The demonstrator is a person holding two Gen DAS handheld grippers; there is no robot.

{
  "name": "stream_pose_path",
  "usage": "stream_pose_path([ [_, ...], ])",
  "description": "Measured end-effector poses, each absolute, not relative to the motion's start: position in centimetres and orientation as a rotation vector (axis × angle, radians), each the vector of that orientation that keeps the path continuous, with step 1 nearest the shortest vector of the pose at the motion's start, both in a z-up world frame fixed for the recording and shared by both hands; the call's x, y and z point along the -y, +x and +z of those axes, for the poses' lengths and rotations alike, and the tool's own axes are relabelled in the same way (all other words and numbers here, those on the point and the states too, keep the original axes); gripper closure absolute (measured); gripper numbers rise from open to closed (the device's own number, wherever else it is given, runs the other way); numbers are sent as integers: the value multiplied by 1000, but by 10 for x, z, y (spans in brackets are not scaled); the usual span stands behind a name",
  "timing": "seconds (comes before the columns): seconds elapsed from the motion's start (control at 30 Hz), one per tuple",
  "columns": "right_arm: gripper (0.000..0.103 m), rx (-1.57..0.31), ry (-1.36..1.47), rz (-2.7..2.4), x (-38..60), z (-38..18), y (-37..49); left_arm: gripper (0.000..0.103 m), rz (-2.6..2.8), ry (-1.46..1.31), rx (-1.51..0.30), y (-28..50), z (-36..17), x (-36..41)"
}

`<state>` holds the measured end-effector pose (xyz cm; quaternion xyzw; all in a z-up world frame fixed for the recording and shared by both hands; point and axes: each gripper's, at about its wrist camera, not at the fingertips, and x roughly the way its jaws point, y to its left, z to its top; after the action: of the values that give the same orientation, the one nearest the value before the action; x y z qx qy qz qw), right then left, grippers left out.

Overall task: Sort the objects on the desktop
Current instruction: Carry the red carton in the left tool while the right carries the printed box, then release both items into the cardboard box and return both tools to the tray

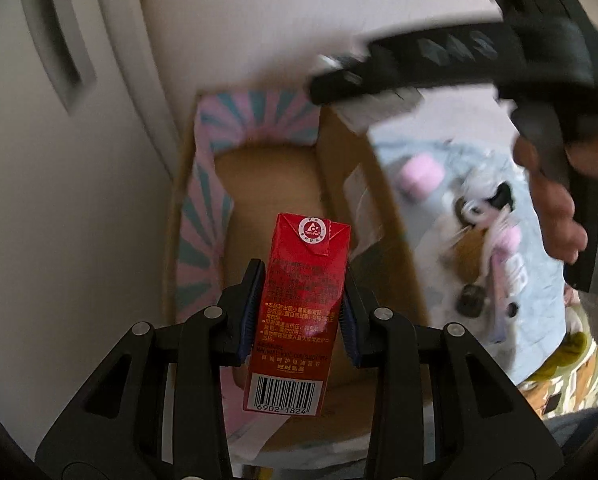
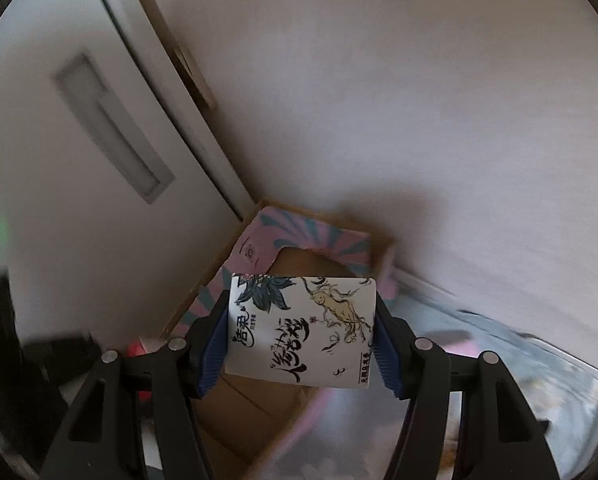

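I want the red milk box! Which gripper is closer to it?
Left. The left gripper is clamped right on the red milk carton, above the cardboard box. The right gripper is apart from it, holding a white packet.

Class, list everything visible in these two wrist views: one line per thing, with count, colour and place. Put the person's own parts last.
Drink carton: one, red, held in the left claw above the box.
Packet: one, white with ink drawings, held in the right claw above the box.
Cardboard box: one, brown with pink-and-teal flaps, against the wall.
Printed cloth: one, pale blue with cartoon figures, beside the box.
Wall: white, behind.
Left claw: black, blue pads.
Right claw: black, blue pads.
Hand: one, gripping the right claw's handle.
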<state>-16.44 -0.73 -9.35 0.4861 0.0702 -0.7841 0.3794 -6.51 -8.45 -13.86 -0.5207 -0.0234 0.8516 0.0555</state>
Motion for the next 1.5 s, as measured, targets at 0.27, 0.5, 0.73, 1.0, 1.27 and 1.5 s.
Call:
stream_pose_path([
  [0.27,44,-291,1343,-1911,60,-146,-166,72,2552,-1641,97,-57,-165,94],
  [0.5,43,-324,1329,-1884,73,-148,-162,27,2488,-1611,190,-50,-165,98],
  [0.73,32,-359,1338,-1883,69,-139,-151,4,2568,-1586,273,-39,-150,104],
  [1.0,31,-258,1273,-1981,41,-98,-142,4,2661,-1582,120,-35,-125,98],
  [1.27,31,-169,1259,-2057,7,-72,-127,4,2751,-1481,-94,-31,-81,78],
  [1.5,31,-110,1223,-2142,-34,-40,-112,4,2759,-1431,-90,-22,-57,66],
])
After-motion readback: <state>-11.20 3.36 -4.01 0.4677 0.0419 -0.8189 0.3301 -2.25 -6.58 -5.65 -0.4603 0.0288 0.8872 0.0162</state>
